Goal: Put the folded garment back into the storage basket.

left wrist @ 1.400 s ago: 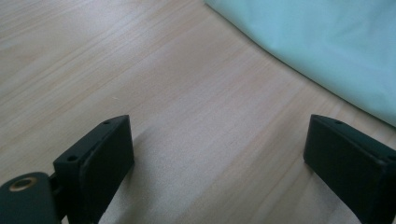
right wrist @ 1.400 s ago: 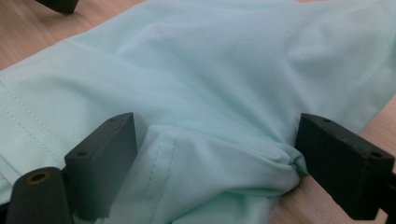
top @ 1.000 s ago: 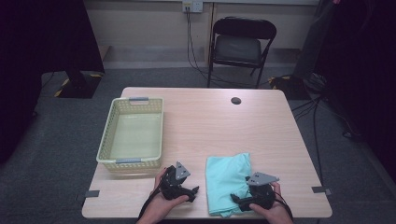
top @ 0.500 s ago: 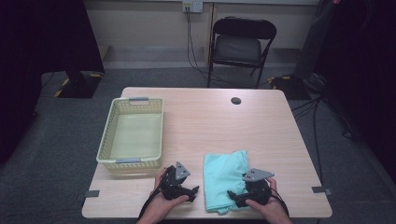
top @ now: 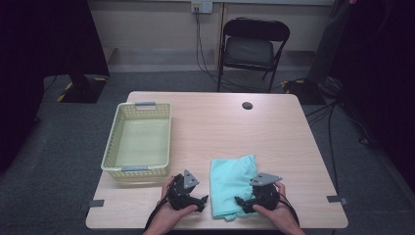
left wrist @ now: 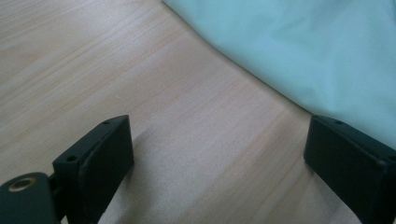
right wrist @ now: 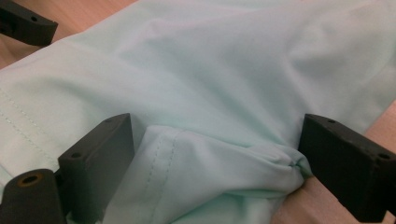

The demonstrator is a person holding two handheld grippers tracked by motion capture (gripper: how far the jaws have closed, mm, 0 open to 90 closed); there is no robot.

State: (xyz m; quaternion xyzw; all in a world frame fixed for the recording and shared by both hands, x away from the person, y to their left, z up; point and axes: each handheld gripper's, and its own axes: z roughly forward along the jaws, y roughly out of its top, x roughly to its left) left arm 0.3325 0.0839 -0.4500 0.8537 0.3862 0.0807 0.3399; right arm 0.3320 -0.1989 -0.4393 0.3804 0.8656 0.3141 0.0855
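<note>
Near the bottom centre of the high view, a folded mint-green cloth [top: 231,185] lies flat on the worktop [top: 274,132], close to its front edge. Right gripper [top: 243,202], held in the person's right hand [top: 272,211] at lower right of centre, sits at the cloth's lower right edge w/ its grey plate on top. Right gripper view: jaws spread wide, a bunched, hemmed fold of cloth [right wrist: 219,172] lying btwn them at bottom centre; right jaw is touching that bunch, but nothing is clamped. Left gripper [top: 200,201], in the left hand [top: 169,205], is just left of the cloth at bottom centre-left of the high view. Left gripper view: jaws also wide, bare wood btwn them, cloth [left wrist: 299,46] filling the upper right; its edge runs just by the right jaw, can't tell if they touch. Pale yellow-green basket [top: 113,147] stands at mid-left of the high view, apart from the cloth. Small dark round thing [top: 247,105] sits far back on the worktop, upper centre. Black folding chair [top: 252,46] stands beyond the far edge, top centre.
</note>
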